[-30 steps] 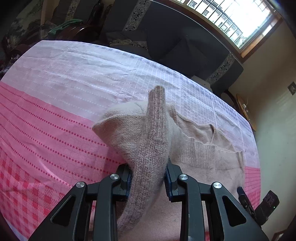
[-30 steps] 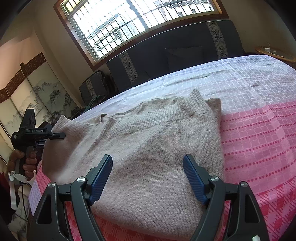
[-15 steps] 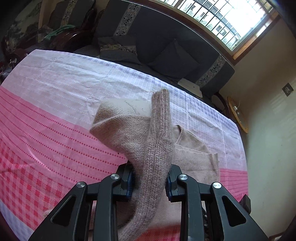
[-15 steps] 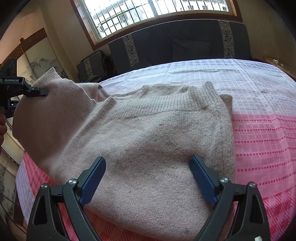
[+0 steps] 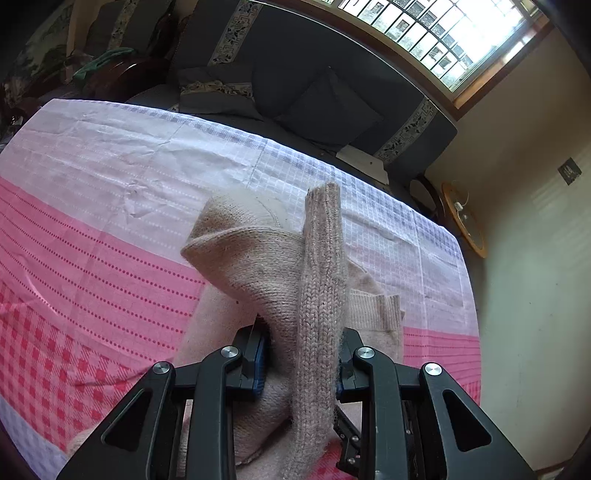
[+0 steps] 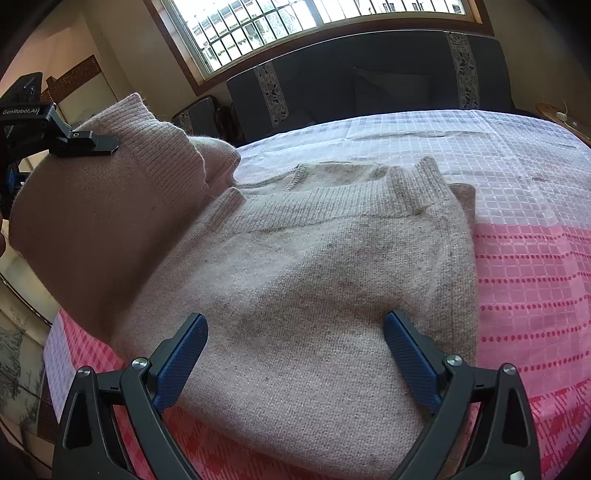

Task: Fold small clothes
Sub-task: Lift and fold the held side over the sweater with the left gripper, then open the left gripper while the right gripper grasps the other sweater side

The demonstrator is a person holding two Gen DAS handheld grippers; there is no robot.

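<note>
A beige knit sweater [image 6: 314, 266] lies on the pink and white checked cloth [image 6: 535, 258]. My left gripper [image 5: 301, 354] is shut on the sweater's ribbed sleeve cuff [image 5: 321, 280] and holds that side lifted above the table. In the right wrist view the left gripper [image 6: 88, 142] shows at the upper left with the raised sleeve [image 6: 103, 206] draped from it. My right gripper [image 6: 295, 354] is open and empty, its blue pads low over the sweater's body near the front edge.
The cloth [image 5: 92, 221] covers the table. A dark sofa with cushions [image 5: 314, 96] stands beyond the far edge under a window [image 6: 295, 26]. A small round wooden table [image 5: 465, 221] stands at the far right corner. The table's near edge is at the lower left [image 6: 48, 350].
My left gripper has lifted the sleeve higher and carried it over toward the sweater's body. My right gripper has moved closer over the sweater and stayed open.
</note>
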